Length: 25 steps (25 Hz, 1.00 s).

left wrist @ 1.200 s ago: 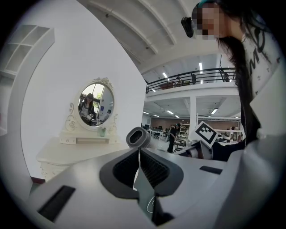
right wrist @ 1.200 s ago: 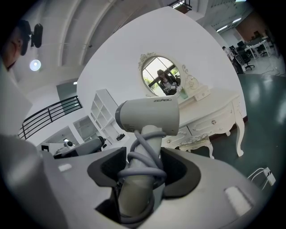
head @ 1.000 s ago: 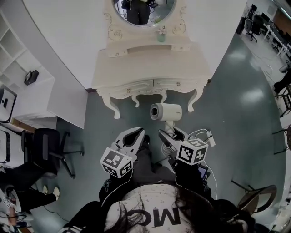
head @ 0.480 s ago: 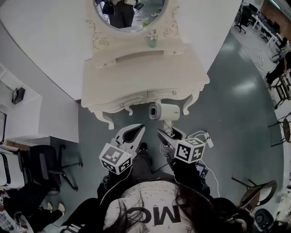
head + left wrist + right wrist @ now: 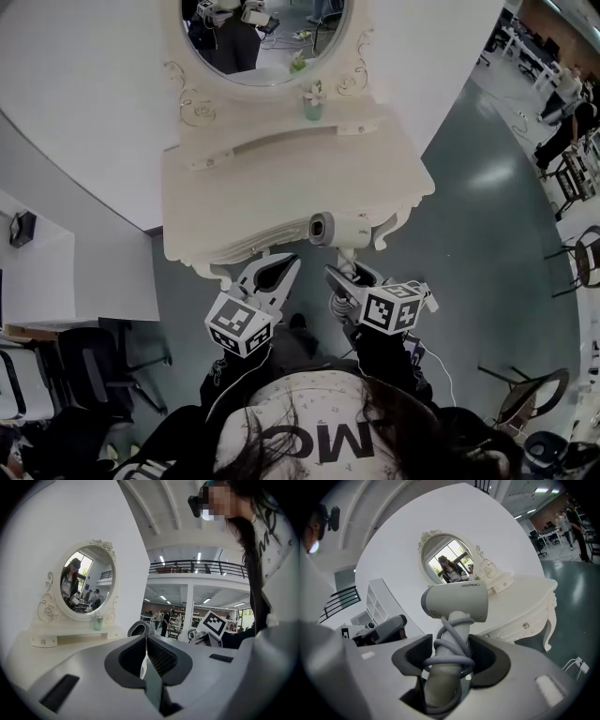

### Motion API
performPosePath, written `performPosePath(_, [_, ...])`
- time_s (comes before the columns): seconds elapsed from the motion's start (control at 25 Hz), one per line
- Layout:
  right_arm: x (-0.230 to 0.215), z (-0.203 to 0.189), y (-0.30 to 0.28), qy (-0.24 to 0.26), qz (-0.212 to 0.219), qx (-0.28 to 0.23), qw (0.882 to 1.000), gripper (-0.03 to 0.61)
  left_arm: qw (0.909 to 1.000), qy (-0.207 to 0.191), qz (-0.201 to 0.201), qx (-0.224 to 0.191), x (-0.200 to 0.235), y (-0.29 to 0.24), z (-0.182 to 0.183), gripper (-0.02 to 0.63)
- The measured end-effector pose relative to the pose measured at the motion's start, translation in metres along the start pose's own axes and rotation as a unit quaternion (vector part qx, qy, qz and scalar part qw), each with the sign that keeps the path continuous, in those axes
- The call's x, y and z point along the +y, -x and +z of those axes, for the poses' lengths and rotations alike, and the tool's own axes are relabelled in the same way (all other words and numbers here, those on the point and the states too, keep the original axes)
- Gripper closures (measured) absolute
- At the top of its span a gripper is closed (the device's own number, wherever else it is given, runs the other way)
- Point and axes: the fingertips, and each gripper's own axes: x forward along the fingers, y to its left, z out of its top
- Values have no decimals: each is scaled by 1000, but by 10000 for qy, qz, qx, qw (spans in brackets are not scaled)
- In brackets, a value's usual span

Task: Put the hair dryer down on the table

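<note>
Okay, carry phase, no set-down yet: the hair dryer [image 5: 339, 228] is up in the air at the front edge of the dressing-table tabletop [image 5: 281, 173], not resting on it. Head view has it at 12 o'clock of the right tongs [image 5: 349, 275], barrel level w/ its open end toward 9 o'clock, handle dropping straight into the grip. Right gripper view confirms it: the right tongs are spread fairly wide but clamped on the handle, a pad on each side. The grey cord [image 5: 449, 660] is coiled round the handle right where the pads bite. The left tongs [image 5: 278, 267], at 9 o'clock of the right pair, are pressed together w/ nothing btw them and touch nothing, so just a spectator.

Next move, as I read it: take the dryer toward 12 o'clock so it's over bare tabletop, lower it, tip it onto its side, and only then let go. There's plenty of free surface mid-tabletop. The small green vase [image 5: 312, 101] sits far back at 12 o'clock under the oval mirror [image 5: 262, 37], well apart, so prob. no obstacle. Watch pt: the coiled cord may snag a pad on release, and a top-heavy dryer likely won't stand on its handle.
</note>
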Motion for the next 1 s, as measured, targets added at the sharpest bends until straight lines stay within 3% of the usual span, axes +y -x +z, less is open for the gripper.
performPosePath(0.32, [0, 18, -38, -77, -194, -107, 9997, 330, 9999, 67, -139, -5, 49, -8, 8, 620])
performPosePath(0.72, [-18, 33, -49, -138, -467, -115, 9987, 330, 9992, 179, -353, 6, 65, -28, 6, 620])
performPosePath(1.0, [-36, 49, -68, -206, -446, 3, 9988, 330, 9996, 225, -162, -1, 86, -43, 11, 620])
